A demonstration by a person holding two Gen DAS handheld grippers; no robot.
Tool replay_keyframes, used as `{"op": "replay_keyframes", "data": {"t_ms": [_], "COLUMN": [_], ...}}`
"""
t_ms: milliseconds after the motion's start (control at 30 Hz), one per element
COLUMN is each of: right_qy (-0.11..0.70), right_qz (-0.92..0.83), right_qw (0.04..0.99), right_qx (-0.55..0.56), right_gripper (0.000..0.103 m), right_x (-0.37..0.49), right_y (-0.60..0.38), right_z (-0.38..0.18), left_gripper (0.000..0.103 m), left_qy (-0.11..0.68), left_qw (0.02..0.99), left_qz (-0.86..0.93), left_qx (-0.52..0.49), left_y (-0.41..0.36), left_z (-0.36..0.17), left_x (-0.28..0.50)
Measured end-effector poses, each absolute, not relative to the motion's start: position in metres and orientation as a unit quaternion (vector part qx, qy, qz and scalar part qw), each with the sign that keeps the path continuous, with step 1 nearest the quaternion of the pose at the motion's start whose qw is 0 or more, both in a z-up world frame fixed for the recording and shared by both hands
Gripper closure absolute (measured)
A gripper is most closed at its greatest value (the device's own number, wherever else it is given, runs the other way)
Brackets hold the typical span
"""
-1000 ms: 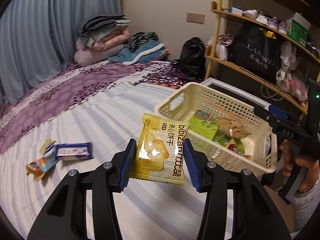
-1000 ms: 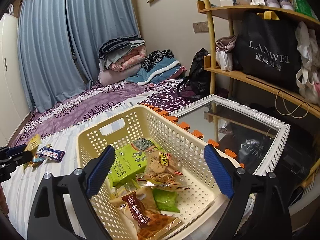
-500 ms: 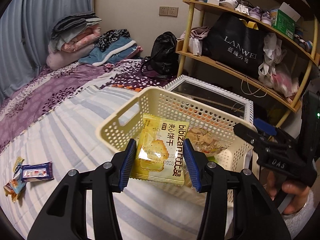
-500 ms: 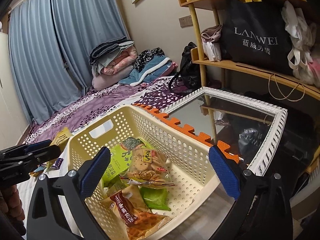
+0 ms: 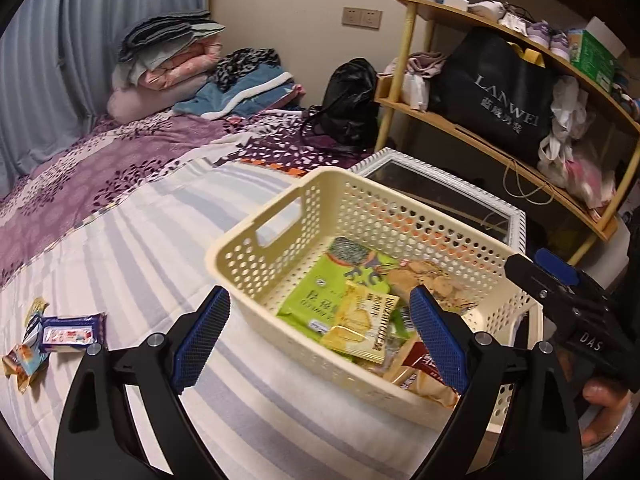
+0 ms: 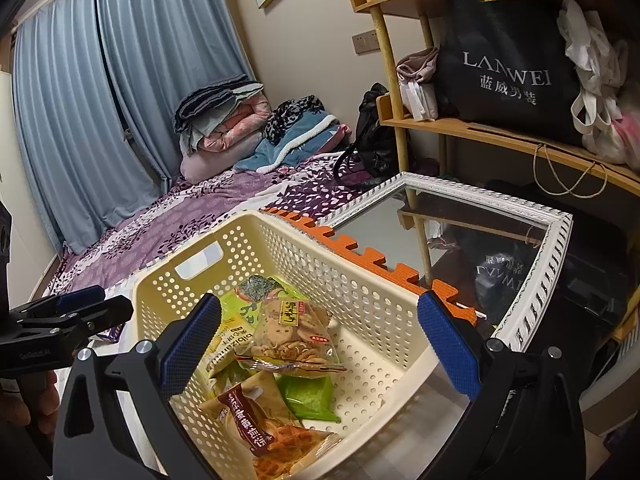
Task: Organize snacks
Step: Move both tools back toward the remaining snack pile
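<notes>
A cream perforated basket (image 5: 280,256) (image 6: 360,292) sits on the striped bed and holds several snack packs. The yellow biscuit pack (image 5: 366,326) lies inside it on a green pack (image 5: 332,292); it also shows in the right wrist view (image 6: 226,350). My left gripper (image 5: 320,336) is open and empty just above the basket's near rim. My right gripper (image 6: 320,352) is open and empty over the basket's other side, above a clear cracker bag (image 6: 290,332) and a waffle pack (image 6: 260,420). A few loose snacks (image 5: 60,332) lie on the bed at the left.
A white-framed mirror (image 6: 520,248) lies beside the basket, with orange foam edging (image 6: 380,260) between them. A wooden shelf (image 5: 480,136) with a black bag (image 6: 508,68) stands behind. Folded bedding (image 5: 172,60) is piled at the far end of the bed.
My left gripper moved over the basket and opened. The yellow biscuit pack dropped out of it into the basket. The right gripper stayed open, shifting slightly.
</notes>
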State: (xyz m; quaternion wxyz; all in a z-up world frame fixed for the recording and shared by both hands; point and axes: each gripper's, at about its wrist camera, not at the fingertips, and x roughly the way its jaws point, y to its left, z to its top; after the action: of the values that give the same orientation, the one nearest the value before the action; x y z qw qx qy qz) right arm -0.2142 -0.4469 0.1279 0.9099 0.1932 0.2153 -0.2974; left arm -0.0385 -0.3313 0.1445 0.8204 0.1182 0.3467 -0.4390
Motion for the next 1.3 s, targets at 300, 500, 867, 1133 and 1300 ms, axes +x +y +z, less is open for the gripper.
{"op": "replay_keyframes", "data": {"t_ms": [300,500,867,1133,1300], "right_qy": [0.218,0.219,0.227,0.235,0.251], "right_qz": [-0.276,-0.255,-0.202,-0.169,-0.145], "right_qw": [0.920,0.928,0.945,0.952,0.953], "right_qx": [0.173,0.157,0.123,0.099,0.093], "right_gripper": [0.005,0.005,0.005,0.005,0.005], "right_x": [-0.200,-0.189,-0.160,-0.142,-0.128], "right_y": [-0.425,-0.407,-0.360,-0.325,-0.305], "right_z": [0.140,0.149,0.160,0.163,0.156], "left_gripper": [0.003,0.003,0.003,0.003,0.003], "left_qy": [0.347,0.351,0.353,0.359,0.366], "left_qw": [0.836,0.846,0.864,0.875,0.881], "left_qz": [-0.410,-0.387,-0.352,-0.320,-0.295], "left_qx": [0.115,0.100,0.073,0.055,0.054], "left_y": [-0.309,-0.284,-0.232,-0.191,-0.164], "left_z": [0.147,0.148,0.150,0.143,0.134], "left_x": [-0.029,-0.019,-0.001,0.015,0.026]}}
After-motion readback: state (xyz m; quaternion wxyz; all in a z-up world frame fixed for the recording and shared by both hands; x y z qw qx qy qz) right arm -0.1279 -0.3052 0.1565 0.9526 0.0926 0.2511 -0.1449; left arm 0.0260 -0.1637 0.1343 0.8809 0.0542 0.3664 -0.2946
